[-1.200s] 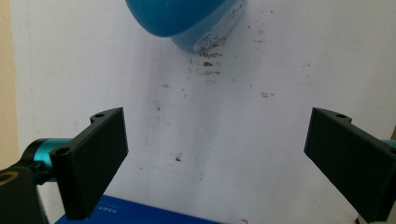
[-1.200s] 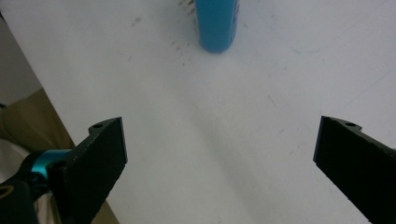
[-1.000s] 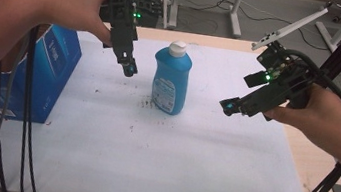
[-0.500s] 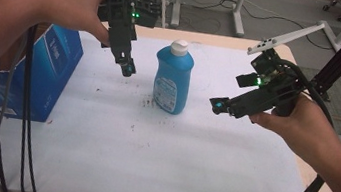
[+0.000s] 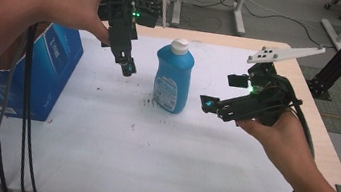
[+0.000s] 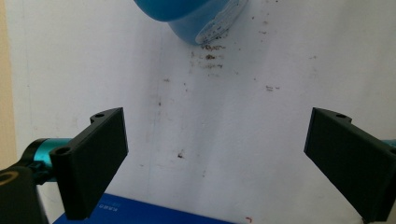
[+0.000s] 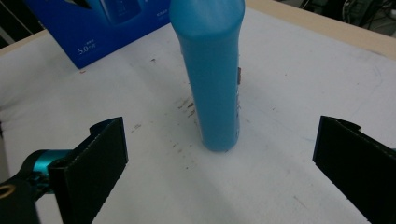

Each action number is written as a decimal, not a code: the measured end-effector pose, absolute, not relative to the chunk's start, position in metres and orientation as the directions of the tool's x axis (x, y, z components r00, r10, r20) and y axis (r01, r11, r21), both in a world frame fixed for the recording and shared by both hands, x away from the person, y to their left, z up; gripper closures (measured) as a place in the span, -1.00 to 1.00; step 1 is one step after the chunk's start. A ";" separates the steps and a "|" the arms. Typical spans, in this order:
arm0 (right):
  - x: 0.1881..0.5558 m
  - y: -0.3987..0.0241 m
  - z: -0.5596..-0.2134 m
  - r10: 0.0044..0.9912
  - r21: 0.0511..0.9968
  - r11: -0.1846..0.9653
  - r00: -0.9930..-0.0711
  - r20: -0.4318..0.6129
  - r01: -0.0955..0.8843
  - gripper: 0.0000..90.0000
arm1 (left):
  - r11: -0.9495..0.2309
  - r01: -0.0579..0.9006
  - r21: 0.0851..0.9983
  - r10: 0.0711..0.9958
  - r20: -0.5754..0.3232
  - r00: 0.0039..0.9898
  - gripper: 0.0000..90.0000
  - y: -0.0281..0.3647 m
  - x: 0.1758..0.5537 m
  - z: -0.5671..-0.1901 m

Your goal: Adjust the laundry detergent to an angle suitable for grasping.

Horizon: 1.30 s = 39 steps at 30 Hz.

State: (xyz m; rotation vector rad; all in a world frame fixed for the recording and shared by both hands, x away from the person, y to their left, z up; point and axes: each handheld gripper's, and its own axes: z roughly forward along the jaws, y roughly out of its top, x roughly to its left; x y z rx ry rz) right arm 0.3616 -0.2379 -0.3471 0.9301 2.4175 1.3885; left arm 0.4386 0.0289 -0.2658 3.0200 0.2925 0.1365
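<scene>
High view: a blue bottle point(image 5: 173, 79) with a white cap stands upright near the middle of the white-covered counter point(image 5: 99, 156), with dark specks on the cover around its base. The left tool point(image 5: 127, 65) hangs above the counter just left of the bottle, pointing down, and sits where it did a second ago. The right tool point(image 5: 210, 105) lies roughly level to the right of the bottle, its tips aimed at the lower body of the bottle and near it without touching. Compared with the earlier pictures, this tool has come lower and closer to the bottle, the hand point(image 5: 274, 136) behind it now nearer the counter. A blue box point(image 5: 48, 71) stands at the far left edge of the counter, in the same spot as before.

Left gripper view: the left tool point(image 6: 215, 158) looks down on the speckled counter, its two black jaws standing wide apart with nothing between them. The rounded base of the bottle point(image 6: 187, 16) shows at the top edge, and a strip of the blue box point(image 6: 140, 214) at the bottom.

Right gripper view: the right tool point(image 7: 219, 163) has its jaws spread wide, empty. The bottle point(image 7: 212, 74) stands upright straight ahead, centred between the jaws but beyond their tips. The blue box point(image 7: 107, 32) is behind it at upper left.
</scene>
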 end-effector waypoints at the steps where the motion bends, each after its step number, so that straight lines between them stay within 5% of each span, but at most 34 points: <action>1: 0.362 -0.238 -0.347 0.610 0.833 0.360 -0.781 0.130 0.420 -0.95 | -0.976 0.186 0.112 0.196 0.079 0.977 -0.86 0.029 0.439 -0.266; 39: 0.402 -0.183 -0.393 0.608 0.898 0.252 -0.781 0.142 0.360 -0.95 | -0.978 0.179 0.109 0.188 0.077 0.979 -0.86 0.035 0.441 -0.271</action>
